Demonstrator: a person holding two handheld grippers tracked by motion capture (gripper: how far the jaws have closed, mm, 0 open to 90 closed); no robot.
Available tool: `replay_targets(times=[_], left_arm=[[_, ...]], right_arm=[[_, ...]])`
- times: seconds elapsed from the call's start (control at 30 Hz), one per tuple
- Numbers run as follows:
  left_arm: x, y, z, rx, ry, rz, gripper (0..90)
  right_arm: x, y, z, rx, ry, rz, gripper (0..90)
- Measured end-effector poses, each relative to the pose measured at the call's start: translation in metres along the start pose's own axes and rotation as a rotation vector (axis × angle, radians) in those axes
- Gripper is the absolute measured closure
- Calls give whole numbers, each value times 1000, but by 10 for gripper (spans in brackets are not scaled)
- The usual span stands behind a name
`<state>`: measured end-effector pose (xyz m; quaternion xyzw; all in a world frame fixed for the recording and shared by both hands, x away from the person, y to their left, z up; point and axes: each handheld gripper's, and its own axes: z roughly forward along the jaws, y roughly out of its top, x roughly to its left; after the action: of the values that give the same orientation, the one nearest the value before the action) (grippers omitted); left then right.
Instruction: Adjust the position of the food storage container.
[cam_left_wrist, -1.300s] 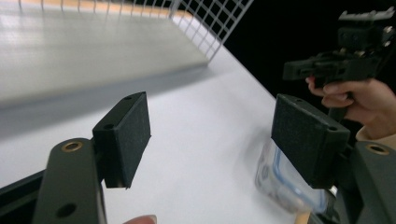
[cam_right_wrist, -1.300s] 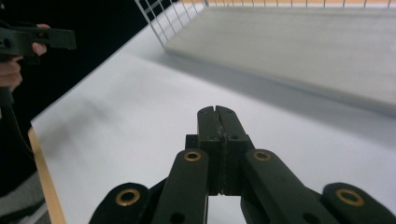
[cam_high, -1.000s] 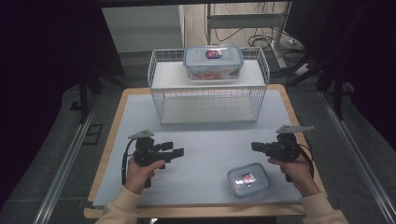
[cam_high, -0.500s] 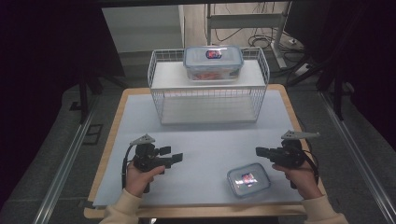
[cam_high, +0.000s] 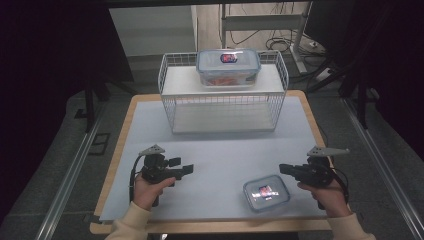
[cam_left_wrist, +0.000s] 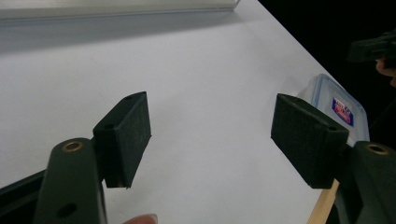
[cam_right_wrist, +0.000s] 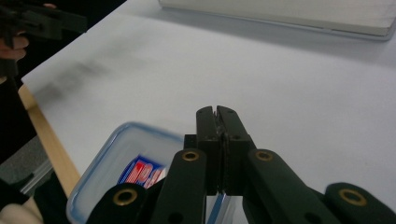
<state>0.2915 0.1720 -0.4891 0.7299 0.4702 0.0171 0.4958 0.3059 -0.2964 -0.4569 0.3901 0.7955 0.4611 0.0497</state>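
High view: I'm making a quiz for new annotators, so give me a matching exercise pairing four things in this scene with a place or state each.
Things:
1. small container
2. large container
3. left gripper
4. right gripper

Places or states:
A. jaws pressed together, nothing between them
B. on top of the white wire rack
C. jaws apart, nothing between them
D. flat on the table near its front edge, beside the right gripper

Pairs: 1-D, 2-B, 3-C, 4-A
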Motion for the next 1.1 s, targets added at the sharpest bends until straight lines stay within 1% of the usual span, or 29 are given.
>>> replay_targets(times=[0.1, 0.17, 0.2, 0.23, 0.27, 0.33, 0.37, 0.4, 0.43, 0.47, 0.5, 0.53, 0.57, 0.67, 0.8, 0.9, 1.0, 1.1], left_arm=[[0, -1, 2, 9, 0, 1, 281], [1, -2, 3, 13, 0, -1, 281], [2, -2, 3, 12, 2, -9, 281], [2, -2, 3, 12, 2, -9, 281], [3, -2, 3, 11, 3, -16, 281], [5, -3, 4, 18, 5, -15, 281], [5, -3, 4, 18, 5, -15, 281], [5, -3, 4, 20, 7, -16, 281], [5, -3, 5, 22, 8, -18, 281], [5, -4, 5, 23, 8, -22, 281], [6, -4, 6, 23, 9, -22, 281], [6, -4, 6, 25, 11, -23, 281], [6, -4, 7, 23, 11, -27, 281], [6, -5, 8, 24, 8, -29, 281], [6, -6, 9, 27, 7, -32, 281], [7, -6, 9, 29, 11, -35, 281], [8, -6, 9, 25, 14, -42, 281], [8, -6, 8, 28, 14, -39, 281]], right_arm=[[3, -5, -4, 9, 1, -10, 884], [5, -12, -8, 19, -4, -16, 884], [5, -20, -13, 27, -4, -13, 886], [5, -20, -13, 27, -4, -13, 886], [6, -28, -18, 37, -2, -16, 890], [10, -36, -22, 54, 6, -26, 892], [10, -36, -22, 54, 6, -26, 892], [18, -45, -24, 89, 22, -64, 892], [18, -45, -24, 89, 22, -64, 892], [29, -56, -22, 138, 50, -115, 895], [29, -56, -22, 138, 50, -115, 895], [34, -61, -21, 151, 66, -124, 895], [38, -68, -19, 176, 80, -135, 895], [44, -76, -14, 221, 106, -159, 896], [46, -77, 1, 260, 93, -177, 896], [46, -76, 5, 262, 86, -184, 896], [47, -73, 11, 259, 66, -187, 896], [47, -70, 14, 252, 60, -185, 897]])
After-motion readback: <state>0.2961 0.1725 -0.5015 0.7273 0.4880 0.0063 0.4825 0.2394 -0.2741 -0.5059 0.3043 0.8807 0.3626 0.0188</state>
